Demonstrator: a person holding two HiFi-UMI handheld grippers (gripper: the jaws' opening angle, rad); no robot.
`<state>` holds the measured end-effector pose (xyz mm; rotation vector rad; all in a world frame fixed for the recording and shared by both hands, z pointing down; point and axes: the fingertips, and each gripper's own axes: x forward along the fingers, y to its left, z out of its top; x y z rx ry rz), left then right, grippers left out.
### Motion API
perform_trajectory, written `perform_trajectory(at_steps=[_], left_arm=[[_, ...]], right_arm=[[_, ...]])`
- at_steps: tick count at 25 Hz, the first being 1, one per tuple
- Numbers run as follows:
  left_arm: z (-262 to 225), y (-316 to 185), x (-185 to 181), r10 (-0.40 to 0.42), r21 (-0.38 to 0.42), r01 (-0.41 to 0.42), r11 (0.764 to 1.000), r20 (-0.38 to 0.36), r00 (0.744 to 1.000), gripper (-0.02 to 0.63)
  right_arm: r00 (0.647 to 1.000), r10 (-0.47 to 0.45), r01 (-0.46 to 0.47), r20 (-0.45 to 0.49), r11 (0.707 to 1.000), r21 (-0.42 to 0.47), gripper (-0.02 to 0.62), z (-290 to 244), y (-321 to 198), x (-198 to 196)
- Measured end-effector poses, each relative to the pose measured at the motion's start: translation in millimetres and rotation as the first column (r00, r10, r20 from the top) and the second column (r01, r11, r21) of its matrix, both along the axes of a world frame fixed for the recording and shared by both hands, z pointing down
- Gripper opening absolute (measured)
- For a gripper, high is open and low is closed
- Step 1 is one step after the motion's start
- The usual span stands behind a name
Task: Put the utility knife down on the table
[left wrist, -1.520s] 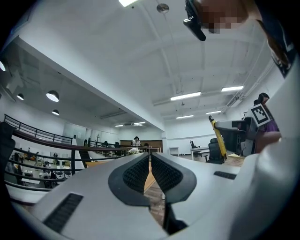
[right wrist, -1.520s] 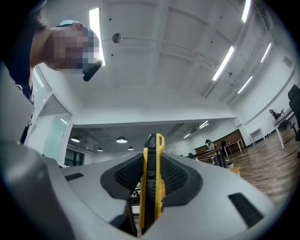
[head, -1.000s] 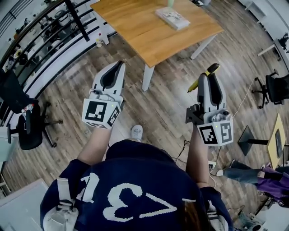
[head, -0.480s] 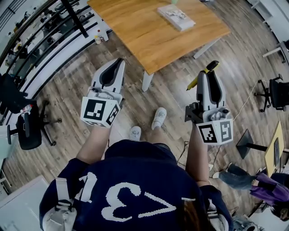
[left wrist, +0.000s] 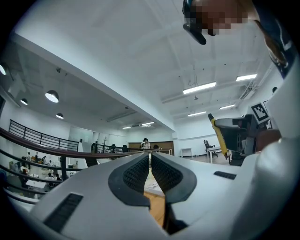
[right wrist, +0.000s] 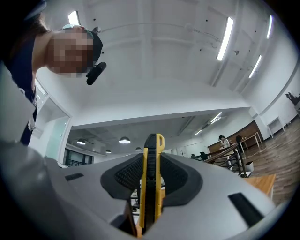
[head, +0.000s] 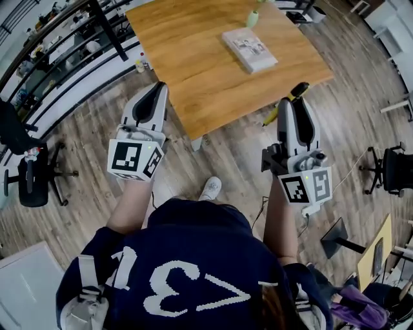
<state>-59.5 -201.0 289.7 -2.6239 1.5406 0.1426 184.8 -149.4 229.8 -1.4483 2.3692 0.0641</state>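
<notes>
A yellow and black utility knife [head: 286, 102] is clamped between the jaws of my right gripper [head: 292, 111]; in the right gripper view the knife [right wrist: 151, 178] stands on edge between the ribbed pads. Its tip hangs just over the near edge of the wooden table [head: 193, 58]. My left gripper [head: 150, 106] is shut with nothing in it, near the table's front left edge. In the left gripper view its pads [left wrist: 136, 173] almost touch, with table wood showing below them.
A white book or box [head: 249, 49] lies on the table's far right part, with a green bottle [head: 253, 17] behind it. A black office chair [head: 26, 174] stands at left, another [head: 393, 169] at right. A railing and shelves [head: 58, 45] run along the upper left.
The table has drawn closer and lower in the head view as the person walked toward it. Both grippers now reach its near edge. The knife stays clamped in the right gripper.
</notes>
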Motion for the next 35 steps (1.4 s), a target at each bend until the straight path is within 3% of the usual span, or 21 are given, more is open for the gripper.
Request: perform_trajectory(at_steps=[10,22,30,35], left_arm=[[7,-76,23,-0.056,-0.038,0.056,0.998,0.002,0.998,0.028],[12,-176,35,0.041,-0.038,-0.041,0.998,0.012,0.999,0.028],[38,-206,38,0.01,-0.094,-0.011,0.996,-0.015,1.0,0.028],[69,-217,38,-0.034,-0.149,0.032,0.988,-0.01,0.999,0.028]], right_arm=[[0.996,-0.079,0.081,0.028,0.996,-0.04,0.123,10,-94,19],[0.999,-0.033,0.034,0.02,0.998,-0.053,0.124,11,-191,10],[0.995,-0.098,0.095,-0.01,0.982,-0.166,0.124,48,-234,1],[0.986,-0.162,0.144,-0.033,0.939,-0.312,0.123,103,-259,-8]])
